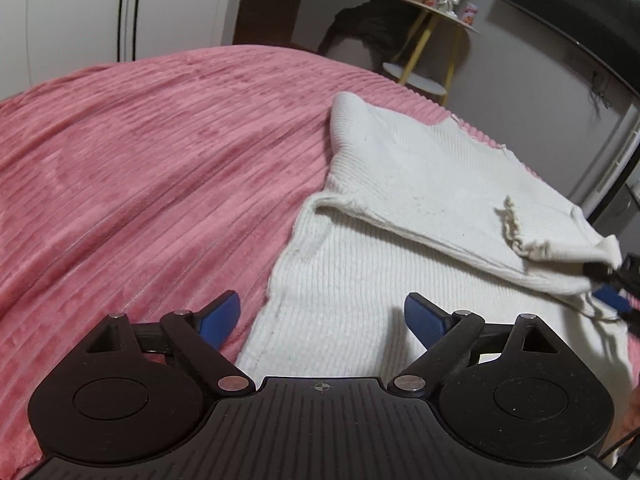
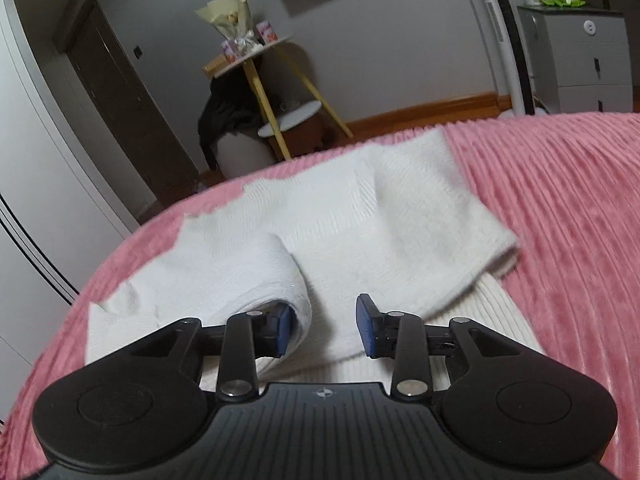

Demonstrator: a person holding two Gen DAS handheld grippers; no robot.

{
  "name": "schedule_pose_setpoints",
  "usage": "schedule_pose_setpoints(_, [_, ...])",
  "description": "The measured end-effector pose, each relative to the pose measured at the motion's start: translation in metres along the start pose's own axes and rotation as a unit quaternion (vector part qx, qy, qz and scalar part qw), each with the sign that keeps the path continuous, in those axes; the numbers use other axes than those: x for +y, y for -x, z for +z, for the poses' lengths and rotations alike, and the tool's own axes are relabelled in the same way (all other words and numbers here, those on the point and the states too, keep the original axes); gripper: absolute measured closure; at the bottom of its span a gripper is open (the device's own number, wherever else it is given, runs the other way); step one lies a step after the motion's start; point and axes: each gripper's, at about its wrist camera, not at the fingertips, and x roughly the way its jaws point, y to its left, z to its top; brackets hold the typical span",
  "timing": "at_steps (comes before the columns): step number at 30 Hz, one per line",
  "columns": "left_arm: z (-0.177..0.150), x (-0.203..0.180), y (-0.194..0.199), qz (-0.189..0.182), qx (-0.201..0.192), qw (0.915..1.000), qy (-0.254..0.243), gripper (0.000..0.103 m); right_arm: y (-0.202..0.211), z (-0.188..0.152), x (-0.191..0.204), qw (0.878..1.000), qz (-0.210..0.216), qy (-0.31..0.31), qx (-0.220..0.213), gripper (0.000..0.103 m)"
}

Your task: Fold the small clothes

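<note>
Fingers of the left gripper [image 1: 322, 318] are spread wide and hold nothing, poised over the near left edge of the white knit garment [image 1: 400, 208]. The right gripper [image 2: 322, 330] has its jaws partly apart; one blue pad [image 2: 285, 330] sits against a rolled fold of the garment [image 2: 360, 224], but the pads do not pinch it. The garment lies on the pink ribbed blanket [image 1: 140, 168], already folded partly over itself. Its long axis runs away from both grippers toward the far edge of the bed. Both hands sit at its near end, the left by the outer edge, the right at the fold, which looks the closer grasp.
</note>
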Motion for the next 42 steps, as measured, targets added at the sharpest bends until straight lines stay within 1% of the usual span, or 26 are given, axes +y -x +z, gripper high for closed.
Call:
schedule_pose_setpoints(1, [-0.001,-0.002,0.0,0.003,-0.002,1.0,-0.005,0.009,-0.001,0.001,0.008,1.0,-0.005,0.026,-0.004,0.07])
schedule_pose_setpoints(2, [-0.003,-0.003,0.0,0.006,-0.004,0.9999,-0.01,0.008,-0.002,0.001,0.02,0.997,-0.02,0.069,-0.01,0.07])
schedule_pose_setpoints(4, [-0.005,-0.006,-0.002,0.013,-0.006,0.9997,-0.019,0.008,-0.008,-0.002,0.041,0.985,-0.053,0.161,-0.021,0.07])
schedule_pose_setpoints(6, [-0.007,-0.007,-0.005,0.018,-0.005,0.9996,-0.023,0.007,-0.013,-0.005,0.049,0.975,-0.062,0.211,-0.031,0.07])
schedule_pose_setpoints(11, [-0.013,-0.011,-0.008,0.028,-0.012,0.9986,-0.043,0.003,-0.018,-0.006,0.059,0.96,-0.073,0.268,-0.043,0.071])
schedule_pose_setpoints(13, [-0.014,-0.01,-0.009,0.028,-0.015,0.9986,-0.042,0.002,-0.023,-0.006,0.061,0.957,-0.072,0.279,-0.036,0.076])
schedule_pose_setpoints(14, [-0.014,-0.01,-0.009,0.028,-0.015,0.9986,-0.043,0.002,-0.025,-0.007,0.063,0.955,-0.07,0.285,-0.033,0.086])
schedule_pose_setpoints(15, [-0.015,-0.01,-0.009,0.029,-0.017,0.9985,-0.043,0.002,-0.027,-0.008,0.064,0.954,-0.065,0.291,-0.029,0.092])
schedule_pose_setpoints(17, [-0.016,-0.01,-0.01,0.029,-0.018,0.9984,-0.045,0.001,-0.027,-0.008,0.063,0.956,-0.054,0.289,-0.025,0.095])
schedule_pose_setpoints(18, [-0.016,-0.01,-0.01,0.028,-0.019,0.9984,-0.044,0.001,-0.026,-0.006,0.061,0.959,-0.049,0.277,-0.024,0.095])
schedule_pose_setpoints(19, [-0.016,-0.009,-0.01,0.027,-0.019,0.9985,-0.043,0.001,-0.025,-0.001,0.056,0.968,-0.039,0.246,-0.019,0.095])
schedule_pose_setpoints(20, [-0.016,-0.009,-0.01,0.027,-0.02,0.9985,-0.043,0.001,-0.024,0.006,0.046,0.979,-0.03,0.201,-0.013,0.095])
schedule_pose_setpoints(21, [-0.016,-0.008,-0.01,0.026,-0.021,0.9985,-0.043,0.001,-0.025,0.014,0.033,0.99,-0.017,0.138,-0.004,0.095])
schedule_pose_setpoints(22, [-0.017,-0.008,-0.01,0.026,-0.022,0.9985,-0.044,0.001,-0.024,0.022,0.014,0.998,0.001,0.062,0.009,0.095])
schedule_pose_setpoints(23, [-0.017,-0.008,-0.01,0.026,-0.022,0.9984,-0.044,0.0,-0.025,0.029,-0.007,0.999,0.014,-0.021,0.025,0.086])
schedule_pose_setpoints(24, [-0.017,-0.008,-0.01,0.027,-0.022,0.9984,-0.045,0.0,-0.026,0.033,-0.029,0.994,0.025,-0.096,0.039,0.08])
schedule_pose_setpoints(25, [-0.017,-0.008,-0.01,0.028,-0.023,0.9983,-0.046,0.0,-0.025,0.035,-0.047,0.986,0.037,-0.153,0.048,0.08])
schedule_pose_setpoints(26, [-0.018,-0.008,-0.011,0.028,-0.024,0.9982,-0.047,0.0,-0.024,0.036,-0.061,0.979,0.049,-0.191,0.051,0.08])
schedule_pose_setpoints(28, [-0.018,-0.008,-0.011,0.029,-0.025,0.9981,-0.048,0.0,-0.018,0.037,-0.079,0.968,0.062,-0.237,0.048,0.078])
schedule_pose_setpoints(29, [-0.018,-0.008,-0.011,0.029,-0.025,0.9981,-0.048,0.0,-0.015,0.038,-0.085,0.965,0.066,-0.249,0.044,0.075])
schedule_pose_setpoints(32, [-0.019,-0.008,-0.011,0.028,-0.027,0.9981,-0.048,0.0,-0.009,0.043,-0.091,0.972,0.051,-0.227,0.028,0.072])
schedule_pose_setpoints(35, [-0.019,-0.007,-0.011,0.029,-0.028,0.998,-0.048,0.0,-0.005,0.045,-0.102,0.97,0.053,-0.237,0.019,0.071])
schedule_pose_setpoints(38, [-0.018,-0.007,-0.009,0.027,-0.028,0.9983,-0.044,0.0,-0.002,0.047,-0.104,0.977,0.04,-0.209,0.016,0.072])
schedule_pose_setpoints(40, [-0.014,-0.007,-0.006,0.023,-0.021,0.9989,-0.037,0.0,0.001,0.049,-0.101,0.983,0.036,-0.181,0.009,0.079])
schedule_pose_setpoints(41, [-0.011,-0.006,-0.003,0.013,-0.02,0.9994,-0.027,0.0,0.003,0.049,-0.099,0.986,0.032,-0.166,0.007,0.09])
schedule_pose_setpoints(42, [-0.007,-0.005,0.001,-0.001,-0.023,0.9996,-0.014,0.0,0.004,0.049,-0.097,0.988,0.029,-0.152,0.005,0.096])
